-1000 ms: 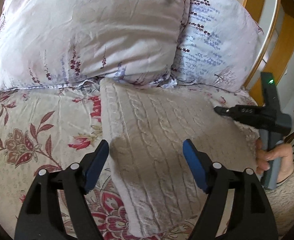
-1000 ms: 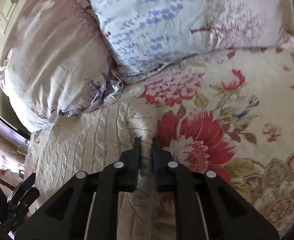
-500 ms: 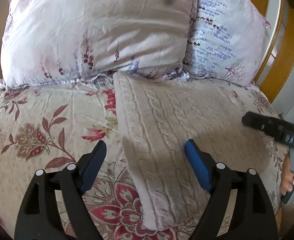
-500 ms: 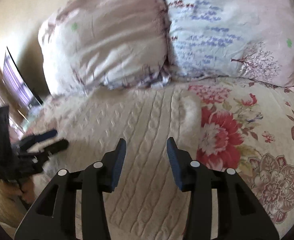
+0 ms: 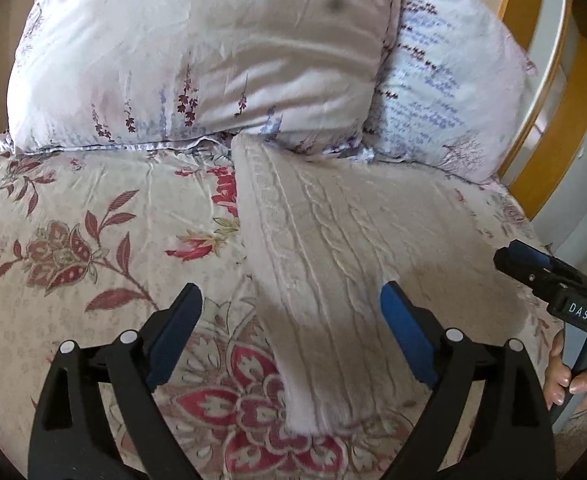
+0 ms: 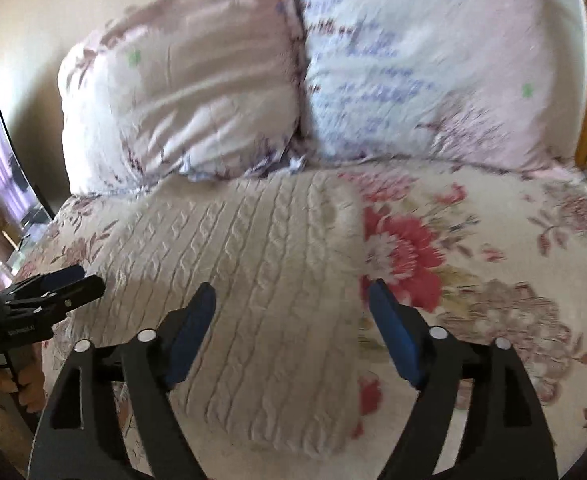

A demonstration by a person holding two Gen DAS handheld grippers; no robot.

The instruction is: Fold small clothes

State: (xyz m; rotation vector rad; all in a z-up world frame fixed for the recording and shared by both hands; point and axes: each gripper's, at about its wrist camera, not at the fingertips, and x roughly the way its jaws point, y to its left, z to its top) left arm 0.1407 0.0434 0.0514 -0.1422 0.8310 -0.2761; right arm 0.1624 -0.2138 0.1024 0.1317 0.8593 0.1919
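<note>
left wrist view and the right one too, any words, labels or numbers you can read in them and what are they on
"DAS", white letters on the black body of the right gripper, seen in the left wrist view.
A pale printed line on the left gripper body in the right wrist view is too small and blurred to read.
The purple marks on the bluish pillow are a print pattern, not readable text.
No other text shows.

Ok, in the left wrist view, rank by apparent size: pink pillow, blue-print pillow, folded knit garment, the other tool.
1. pink pillow
2. folded knit garment, close behind and nearer the camera, so unsure
3. blue-print pillow, partly hidden
4. right tool, cut off by the frame
</note>
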